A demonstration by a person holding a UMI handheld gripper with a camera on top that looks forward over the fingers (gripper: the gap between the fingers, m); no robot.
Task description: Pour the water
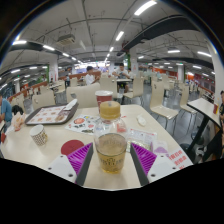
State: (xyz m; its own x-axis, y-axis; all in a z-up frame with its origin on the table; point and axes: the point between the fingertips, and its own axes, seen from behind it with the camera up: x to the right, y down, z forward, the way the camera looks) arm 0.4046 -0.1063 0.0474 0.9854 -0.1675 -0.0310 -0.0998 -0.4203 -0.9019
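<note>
Jaws stand partly apart with a clear cup [111, 150] between the purple pads [82, 157]; whether the gripper [111, 160] actually presses on it, I cannot tell. Just beyond it on the table [150, 125] stands a second cup [110, 110], with a red-rimmed bowl [104, 97] behind. A tray [50, 115] lies off to one side. Neither cup is tilted, so pouring seems not yet begun; lifting and tipping remain.
</note>
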